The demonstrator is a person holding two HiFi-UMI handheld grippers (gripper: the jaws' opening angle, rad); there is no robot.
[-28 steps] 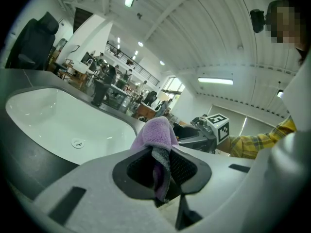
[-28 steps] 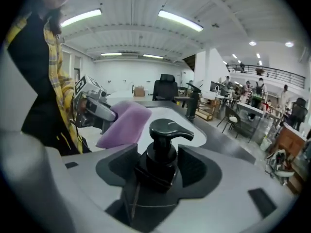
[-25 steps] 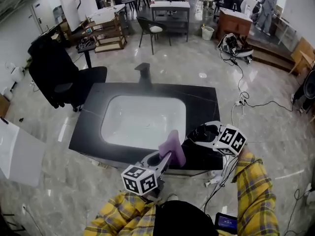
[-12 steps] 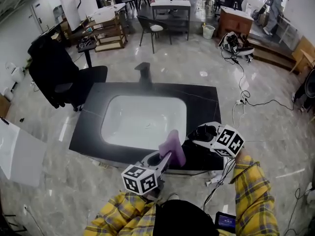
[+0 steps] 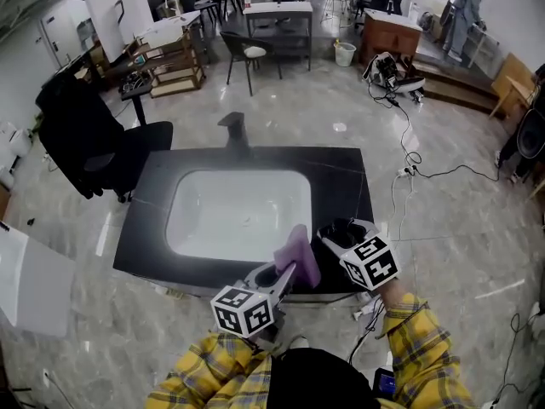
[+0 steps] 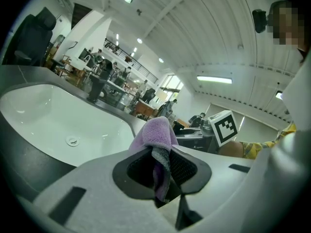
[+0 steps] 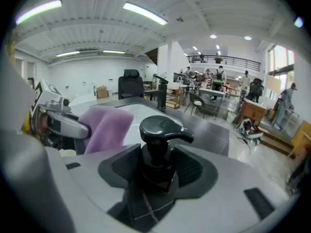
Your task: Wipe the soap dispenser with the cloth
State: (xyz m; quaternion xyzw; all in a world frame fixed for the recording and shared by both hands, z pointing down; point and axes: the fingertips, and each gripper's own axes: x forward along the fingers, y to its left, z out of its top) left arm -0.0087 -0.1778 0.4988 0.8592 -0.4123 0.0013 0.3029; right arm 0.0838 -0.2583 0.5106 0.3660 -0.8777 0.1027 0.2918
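1. The right gripper [image 5: 338, 233] has rolled toward the cloth [image 5: 300, 250], its jaws just closing onto the soap dispenser [image 7: 163, 130] neck.
2. The left gripper [image 5: 288, 271] is pinching the cloth at the sink's [image 5: 230, 203] 5 o'clock.
3. The soap dispenser is sitting clamped at the cloth's 3 o'clock.

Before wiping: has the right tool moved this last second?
Yes. The right tool swung its cube left, from beyond the counter's right edge to astride it; its jaws have just been closing round the soap dispenser.
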